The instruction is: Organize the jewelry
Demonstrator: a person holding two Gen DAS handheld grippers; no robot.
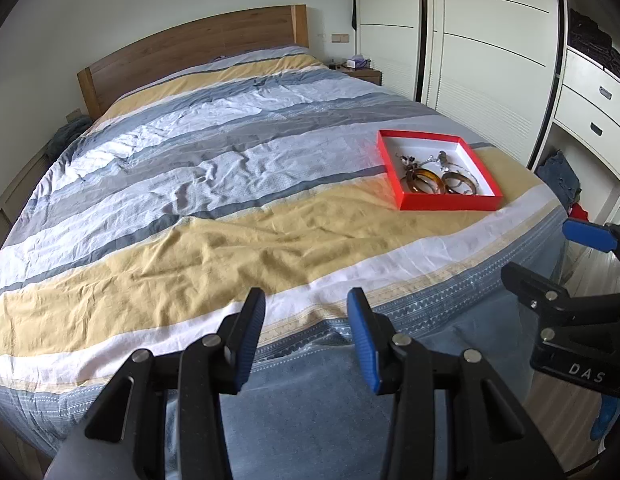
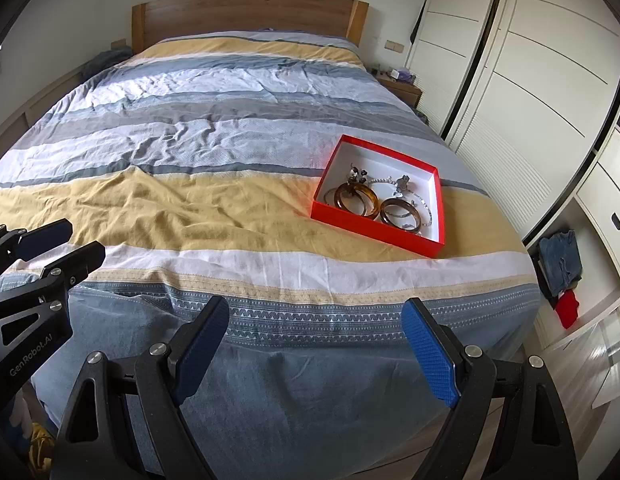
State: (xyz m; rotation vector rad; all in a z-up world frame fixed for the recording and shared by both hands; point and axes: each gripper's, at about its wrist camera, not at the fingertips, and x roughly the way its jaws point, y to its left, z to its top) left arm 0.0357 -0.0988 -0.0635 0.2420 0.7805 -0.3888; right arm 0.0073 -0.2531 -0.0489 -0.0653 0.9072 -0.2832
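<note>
A red box (image 1: 446, 203) with a white inside lies on the striped bed near its right foot corner; it also shows in the right wrist view (image 2: 374, 229). In it lie amber bangles (image 2: 358, 199), a brown bangle (image 2: 399, 215), a silver chain (image 2: 402, 186) and a dark beaded piece (image 2: 356, 173). The bangles also show in the left wrist view (image 1: 426, 181). My left gripper (image 1: 306, 312) is open and empty at the foot of the bed, left of the box. My right gripper (image 2: 316, 316) is open and empty, short of the box.
The bedspread (image 2: 198, 208) is wrinkled, with yellow, white and blue stripes. White wardrobes (image 2: 530, 92) stand close along the right side. Folded jeans and a red cloth (image 2: 562, 272) sit on a low shelf. A nightstand (image 2: 402, 88) is by the wooden headboard (image 2: 246, 12).
</note>
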